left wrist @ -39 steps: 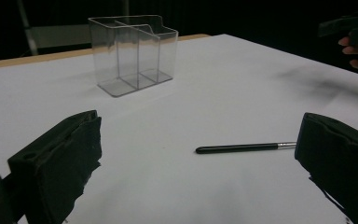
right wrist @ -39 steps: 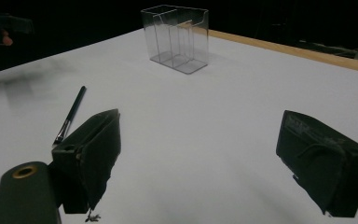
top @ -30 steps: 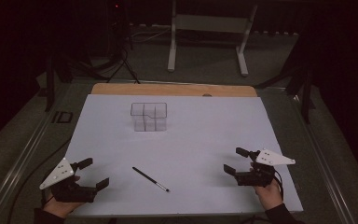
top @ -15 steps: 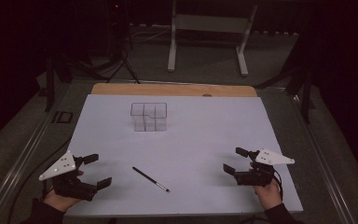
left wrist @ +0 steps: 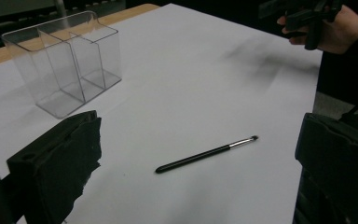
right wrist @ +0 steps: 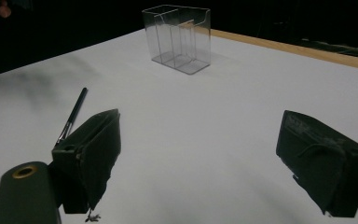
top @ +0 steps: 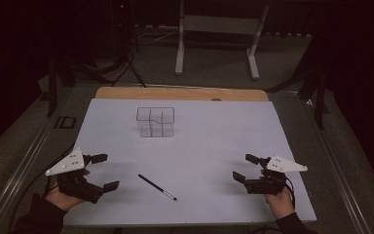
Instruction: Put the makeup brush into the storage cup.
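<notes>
White-covered desk (top: pixel 224 126): black brush (top: pixel 157 187) lying slantwise, bristle end toward the person, just right of the left gripper (top: pixel 102 171), nearer than the right gripper (top: pixel 241 167); both jaws released.

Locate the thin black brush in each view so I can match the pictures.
High view: the brush lies flat on the white sheet, low and left of centre, between the two grippers.
Left gripper view: lower centre, slanting, bristle tip up to the right.
Right gripper view: at the left, partly behind the near jaw.
Shared landmark: the clear divided box, standing empty beyond the brush.
</notes>
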`<state>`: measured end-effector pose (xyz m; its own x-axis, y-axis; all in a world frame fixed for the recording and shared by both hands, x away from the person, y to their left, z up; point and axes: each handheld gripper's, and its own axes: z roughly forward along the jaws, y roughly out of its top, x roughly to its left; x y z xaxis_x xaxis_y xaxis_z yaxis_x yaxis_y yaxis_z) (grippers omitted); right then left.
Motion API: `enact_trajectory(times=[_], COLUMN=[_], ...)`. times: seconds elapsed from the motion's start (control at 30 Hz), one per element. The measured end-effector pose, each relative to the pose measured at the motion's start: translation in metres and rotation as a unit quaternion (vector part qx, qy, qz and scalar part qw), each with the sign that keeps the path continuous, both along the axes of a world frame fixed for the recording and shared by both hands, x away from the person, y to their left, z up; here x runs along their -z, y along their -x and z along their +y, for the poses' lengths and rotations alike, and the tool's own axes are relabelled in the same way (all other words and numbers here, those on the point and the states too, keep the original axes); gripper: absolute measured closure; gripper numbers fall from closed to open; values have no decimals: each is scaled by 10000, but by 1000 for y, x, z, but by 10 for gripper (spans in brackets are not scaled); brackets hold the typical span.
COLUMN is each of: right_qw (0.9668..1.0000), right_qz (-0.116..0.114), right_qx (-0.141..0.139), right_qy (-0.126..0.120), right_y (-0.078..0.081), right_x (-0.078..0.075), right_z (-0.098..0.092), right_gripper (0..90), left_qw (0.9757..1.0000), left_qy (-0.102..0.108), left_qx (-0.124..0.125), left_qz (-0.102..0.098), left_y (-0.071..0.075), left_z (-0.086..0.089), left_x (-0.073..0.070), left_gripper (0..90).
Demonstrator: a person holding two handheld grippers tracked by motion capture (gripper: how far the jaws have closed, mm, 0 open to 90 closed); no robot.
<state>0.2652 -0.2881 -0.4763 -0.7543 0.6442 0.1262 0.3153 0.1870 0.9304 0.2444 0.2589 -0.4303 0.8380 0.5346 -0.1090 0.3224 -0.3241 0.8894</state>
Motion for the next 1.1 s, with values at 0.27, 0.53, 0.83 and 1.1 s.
enact_trajectory(times=[0.27, 0.53, 0.83, 1.1], right_qw=[10000, 10000, 10000, 10000], right_qz=[-2, 1, 4, 8], right_qx=[-23, -26, -33, -37], right_qy=[-20, -27, -37, -44], right_y=[0, 0, 0, -1], right_x=[0, 0, 0, 0], right_z=[1, 1, 1, 1], right_gripper=[139, 139, 139, 139], left_qw=[9991, 9956, 9918, 9869], left_qy=[-317, -710, -964, -1214], left_qx=[286, 607, 839, 1061], left_qz=[7, 66, 25, 22], left_y=[-9, -17, -23, -27], left_z=[-12, -25, -36, -48], left_x=[-8, -7, -12, -15], left_gripper=[18, 19, 19, 19])
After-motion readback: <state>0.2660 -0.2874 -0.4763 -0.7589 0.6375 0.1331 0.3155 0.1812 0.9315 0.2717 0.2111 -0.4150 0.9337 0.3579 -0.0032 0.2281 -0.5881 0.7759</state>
